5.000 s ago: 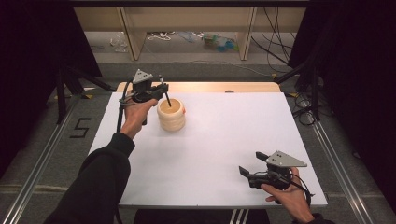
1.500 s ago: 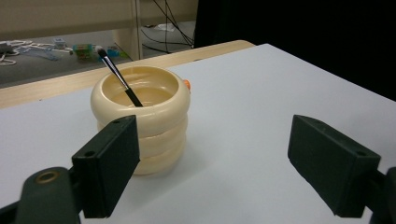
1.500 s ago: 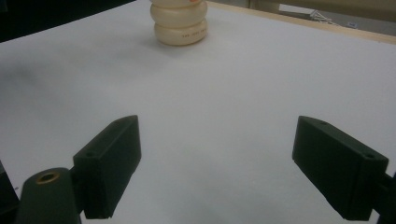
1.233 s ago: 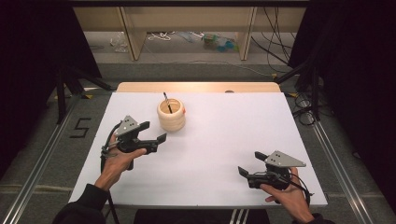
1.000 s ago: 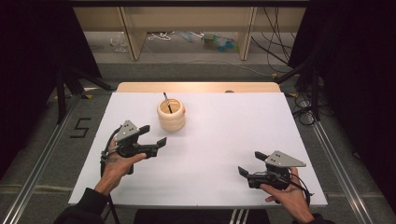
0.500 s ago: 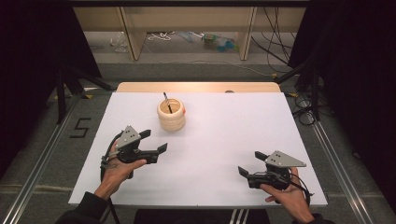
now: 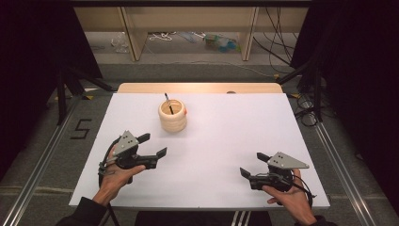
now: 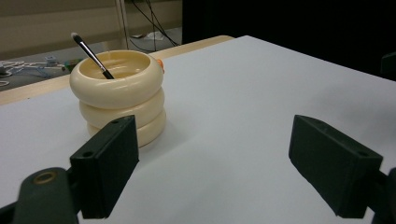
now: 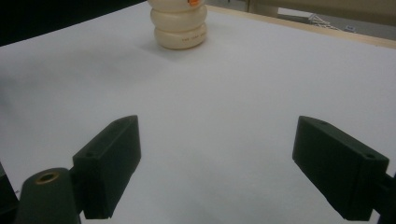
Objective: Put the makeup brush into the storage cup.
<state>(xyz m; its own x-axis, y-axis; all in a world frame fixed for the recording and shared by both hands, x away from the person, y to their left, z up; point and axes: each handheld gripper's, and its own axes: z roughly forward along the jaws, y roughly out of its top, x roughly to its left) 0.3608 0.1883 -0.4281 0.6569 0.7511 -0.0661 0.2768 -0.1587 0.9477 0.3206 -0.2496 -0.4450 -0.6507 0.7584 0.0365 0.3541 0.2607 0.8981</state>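
High view is showing a cream ribbed pot (image 7: pixel 172 116) sitting upright on the white worktop (image 7: pixel 221 136), toward the far side at about eleven o'clock from the worktop's middle. A thin dark brush (image 7: pixel 168 103) is standing in the pot, leaning toward ten o'clock, its pale tip poking above the rim. A small orange patch is showing on the pot's side at about three o'clock.

Left claw (image 7: pixel 155 146) is hovering near the pot, at about seven o'clock from it, apart from it and touching nothing; its jaws are standing wide apart and pointing toward two o'clock. The person's left hand (image 7: pixel 115 176) is gripping it from below. In the left gripper view the pot (image 8: pixel 117 93) is sitting just beyond the left jaw, with the brush (image 8: pixel 91 55) slanting up to the left and bare worktop lying between the two jaws.

Right claw (image 7: pixel 251 165) is resting well apart from the pot, at about five o'clock from it near the front edge, jaws spread wide and holding nothing, with the right hand (image 7: pixel 291 200) behind it. In the right gripper view the pot (image 9: pixel 179 23) is standing far off at twelve o'clock.
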